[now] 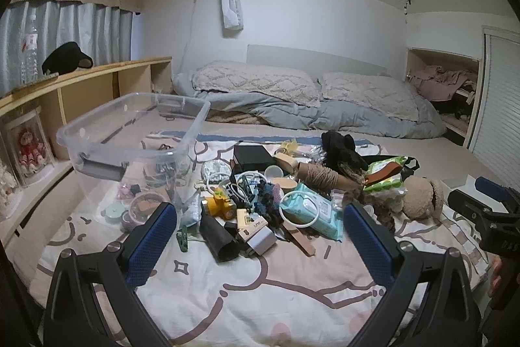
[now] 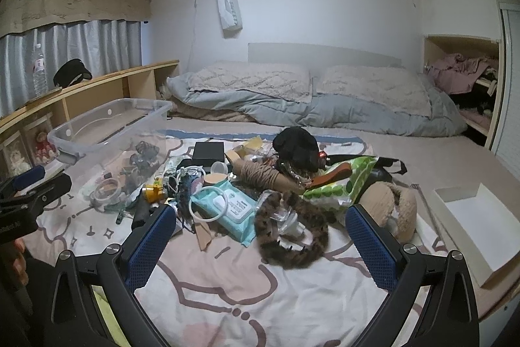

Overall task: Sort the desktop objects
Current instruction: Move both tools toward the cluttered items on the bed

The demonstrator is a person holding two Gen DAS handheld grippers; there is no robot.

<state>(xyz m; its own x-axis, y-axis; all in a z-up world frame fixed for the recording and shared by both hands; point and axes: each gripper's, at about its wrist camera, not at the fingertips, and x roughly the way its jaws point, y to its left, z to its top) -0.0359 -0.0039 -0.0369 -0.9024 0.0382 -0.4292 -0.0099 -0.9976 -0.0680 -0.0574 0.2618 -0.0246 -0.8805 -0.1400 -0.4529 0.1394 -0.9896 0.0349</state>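
L (image 1: 260,236) & R gripper (image 2: 260,236) jaws wide, prob. empty

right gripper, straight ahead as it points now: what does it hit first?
Probably the furry leopard-print band lying on the blanket, centred between the open right gripper fingers. The wipes pack sits just left. Depth is uncertain.

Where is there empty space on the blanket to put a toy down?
The near strip of the blanket, between both open hand-held grippers and the pile, is bare. It is crowded from the clear bin across to the wipes pack and plush toy. The white tray at right looks empty.
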